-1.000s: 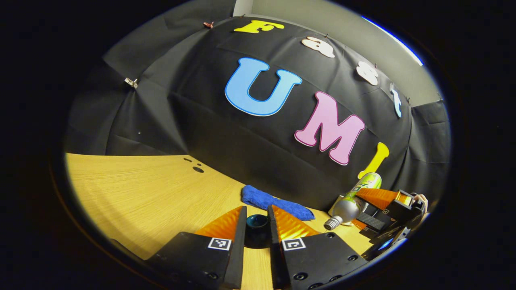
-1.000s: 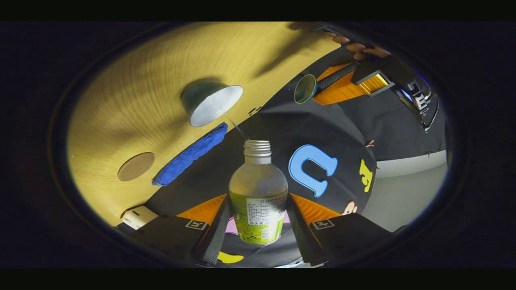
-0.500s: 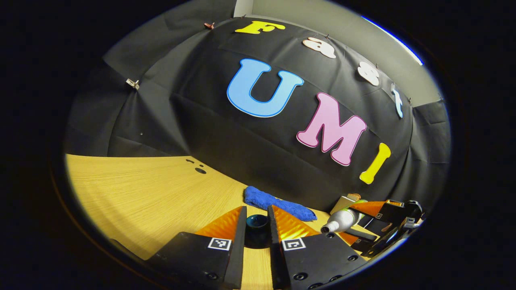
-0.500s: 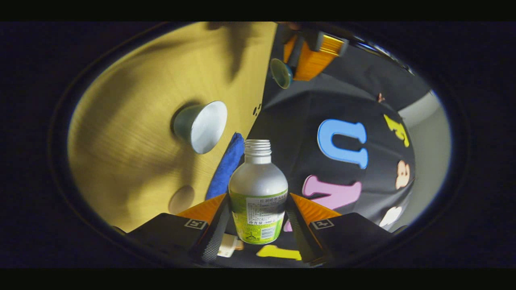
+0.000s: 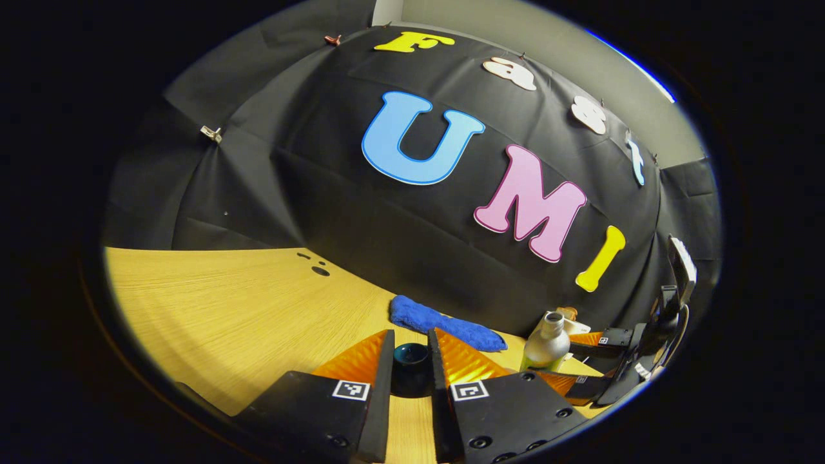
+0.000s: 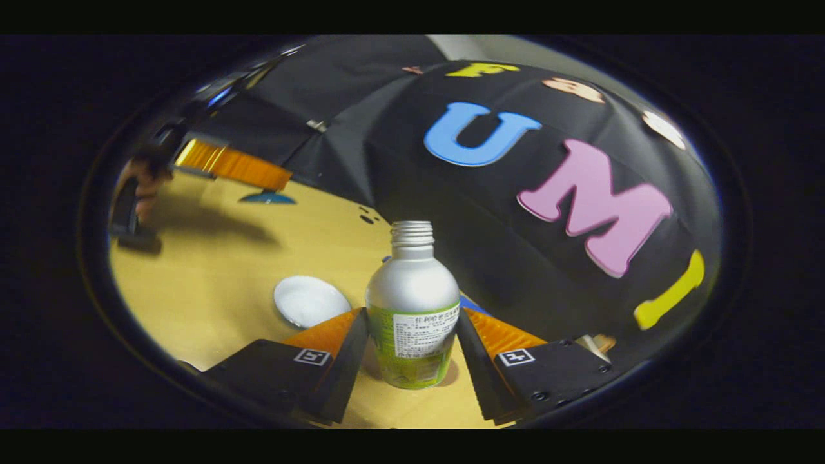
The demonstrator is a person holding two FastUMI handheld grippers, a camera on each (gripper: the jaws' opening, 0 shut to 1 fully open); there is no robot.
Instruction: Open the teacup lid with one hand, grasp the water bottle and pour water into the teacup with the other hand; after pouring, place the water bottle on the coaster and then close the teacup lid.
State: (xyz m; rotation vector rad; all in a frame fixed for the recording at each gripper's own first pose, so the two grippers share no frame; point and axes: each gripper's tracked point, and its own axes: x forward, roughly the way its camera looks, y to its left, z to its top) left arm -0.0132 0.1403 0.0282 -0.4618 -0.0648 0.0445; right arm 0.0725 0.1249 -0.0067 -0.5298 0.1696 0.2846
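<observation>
While your right gripper [image 6: 412, 361] holds the water bottle [image 6: 412, 309] upright, both of its fingers [image 6: 345, 370] press on the labelled lower body, and the threaded neck stands uncapped at the top. In the right gripper view the bottle's base sits over a round patch on the wooden table [image 6: 213, 296]; whether it rests there or hangs just above cannot be told. The teacup [image 6: 310, 301] lies just to the bottle's left, its pale open mouth facing up, close to the left finger but apart from it.

Your left gripper [image 5: 411, 380] is closed to a narrow gap on the teacup lid [image 5: 411, 362], a dark rounded piece pinched between the two fingers [image 5: 380, 386]. In the right gripper view, that gripper [image 6: 258, 183] appears far to the left, with the lid raised above the table and casting a shadow beneath; a hand [image 6: 145, 183] grips it at the edge.

A blue cloth [image 5: 445, 324] lies along the foot of the black back wall, between the two grippers in the left gripper view. Broad bare table extends left of the teacup toward the near edge. The bottle [image 5: 546, 343] stands near the table's right edge.
</observation>
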